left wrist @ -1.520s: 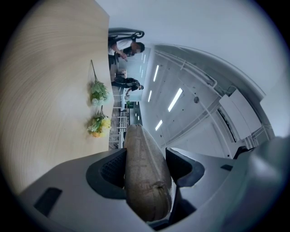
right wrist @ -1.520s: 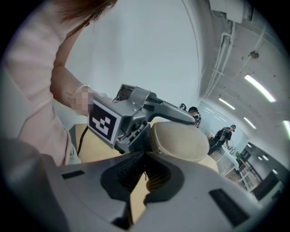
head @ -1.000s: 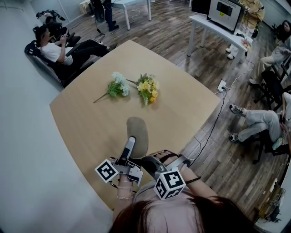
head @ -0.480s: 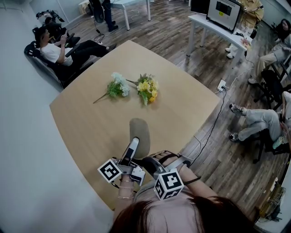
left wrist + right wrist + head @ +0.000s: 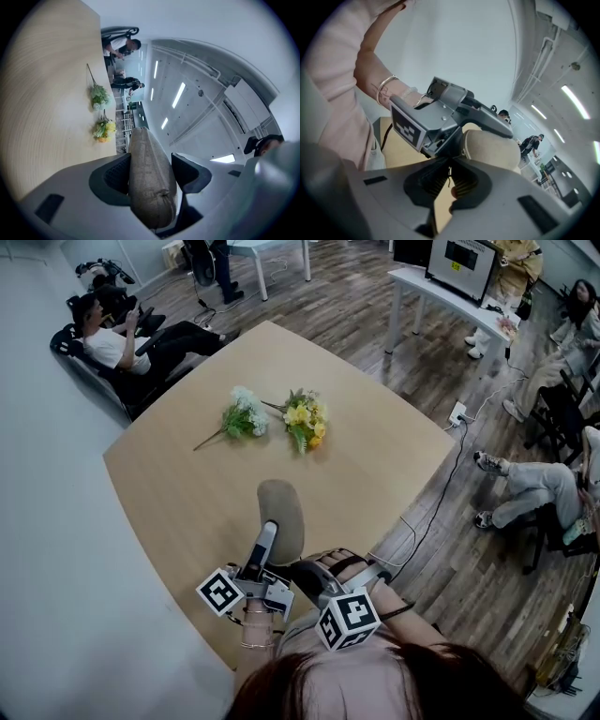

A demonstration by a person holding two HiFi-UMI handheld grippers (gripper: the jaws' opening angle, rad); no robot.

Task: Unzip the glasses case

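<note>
**A:** Glasses case, head view first. It's held up over the near part of the surface, gripped by the left hand-held gripper. The right hand-held gripper is tucked in at its near end. The flower bunches lie well apart from it.

**B:** Left gripper view: the jaws are spread wide and grasping the case across its fabric body, which points out past them.

**A:** Right gripper view: the jaws are clenched almost together on a thin dark strip. That looks like the zipper pull, right at the end of the case.

**B:** That pinch is what worries me. It's such a tiny tab that tugging off the zipper's line could pop it out of the pads.

**A:** Yeah, and the case looks soft, so a hard drag could twist or slide it in the left grip. The zipper could also snag at the curved end.
</note>
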